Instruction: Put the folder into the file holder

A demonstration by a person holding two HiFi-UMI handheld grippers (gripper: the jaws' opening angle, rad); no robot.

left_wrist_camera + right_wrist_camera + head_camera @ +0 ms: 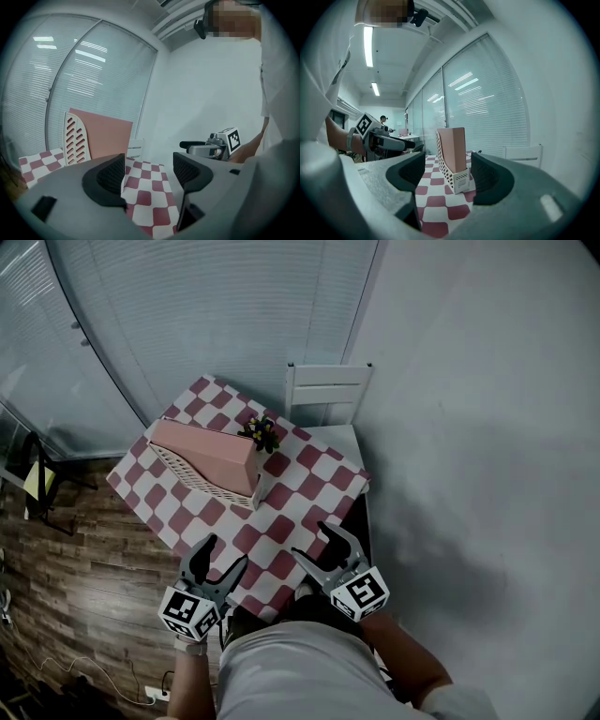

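Observation:
A pink folder (208, 454) stands inside the white perforated file holder (195, 477) on the checkered table (300, 486). In the right gripper view the folder (453, 148) rises out of the file holder (453, 176) straight ahead. The left gripper view has the folder (110, 136) and file holder (75, 139) at far left. My left gripper (217, 561) hangs open over the table's near edge, nothing between its fingers. My right gripper (324, 543) is open too, empty, at the near right edge. Both stay well short of the holder.
A small plant with purple and yellow flowers (262, 434) sits just behind the holder. A white chair (326, 393) stands at the table's far side against the wall. Window blinds (187, 315) line the back; wooden floor (66, 568) lies to the left.

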